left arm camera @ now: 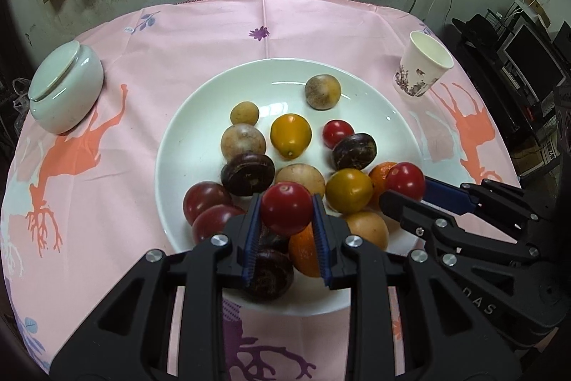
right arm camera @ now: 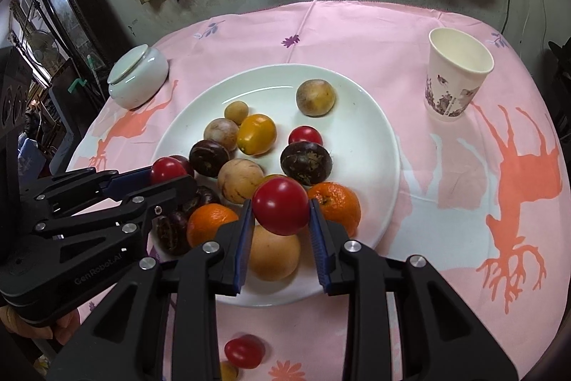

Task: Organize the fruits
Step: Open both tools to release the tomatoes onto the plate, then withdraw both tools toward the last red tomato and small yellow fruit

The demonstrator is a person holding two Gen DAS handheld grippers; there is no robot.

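We are carrying two red cherry tomatoes over the white plate (left arm camera: 374, 102): left gripper (left arm camera: 285, 213) clamping one (left arm camera: 285, 207), right gripper (right arm camera: 280, 211) clamping another (right arm camera: 281, 205). Next, probably lowering them onto the plate among the fruits, then releasing.

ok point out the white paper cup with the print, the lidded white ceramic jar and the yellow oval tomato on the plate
white printed paper cup (right arm camera: 453, 84), right wrist view, on its outer wall
lidded white ceramic jar (left arm camera: 76, 88), left wrist view, on its rounded side
yellow oval tomato (left arm camera: 290, 134), left wrist view, on its middle
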